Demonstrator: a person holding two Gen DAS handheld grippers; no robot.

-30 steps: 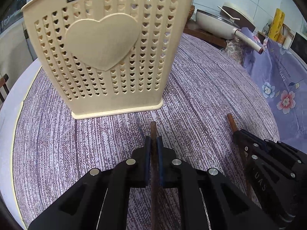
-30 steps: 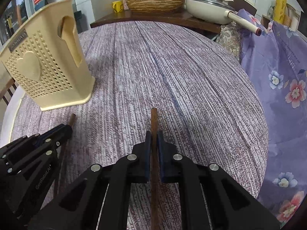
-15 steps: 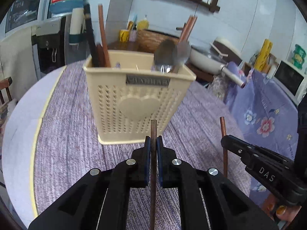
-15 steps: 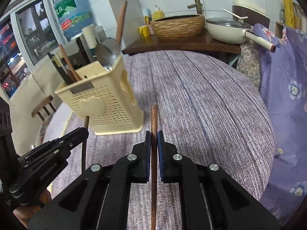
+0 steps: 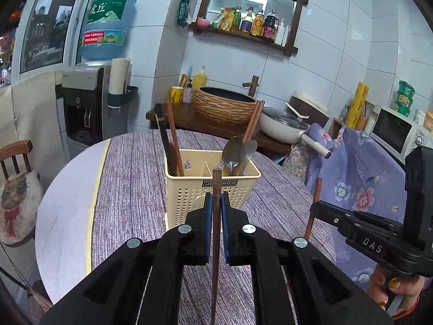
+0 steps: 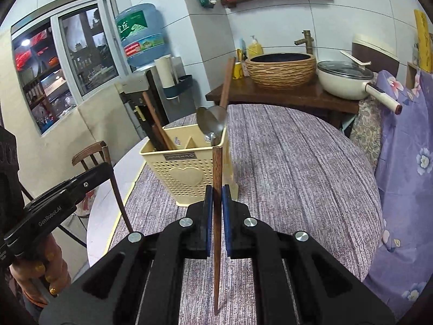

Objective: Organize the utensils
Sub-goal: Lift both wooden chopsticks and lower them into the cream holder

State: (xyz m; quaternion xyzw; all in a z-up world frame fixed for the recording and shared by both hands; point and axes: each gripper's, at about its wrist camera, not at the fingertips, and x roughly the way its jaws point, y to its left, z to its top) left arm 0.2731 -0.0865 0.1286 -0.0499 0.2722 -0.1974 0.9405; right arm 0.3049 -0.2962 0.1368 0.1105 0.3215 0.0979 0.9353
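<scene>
The left gripper (image 5: 215, 203), stamped "GenRobot.AI" on its side, pinched a dark wooden chopstick (image 5: 215, 216) between blue pads. Ahead of it on the round counter (image 5: 130, 189), under a purple-and-white woven cloth, stood a cream plastic holder (image 5: 189, 189) punched with small hearts, a raised heart on its front, its plate unreadable. Chopsticks filled its left compartment, metal spoons (image 5: 239, 150) its right. Behind stood a blue water bottle (image 5: 107, 24) with Chinese characters, white wall tiles and a shelf of sauce bottles. To the right, the right gripper (image 6: 215, 203), marked "DAS", pinched a second chopstick (image 6: 216, 216).
</scene>
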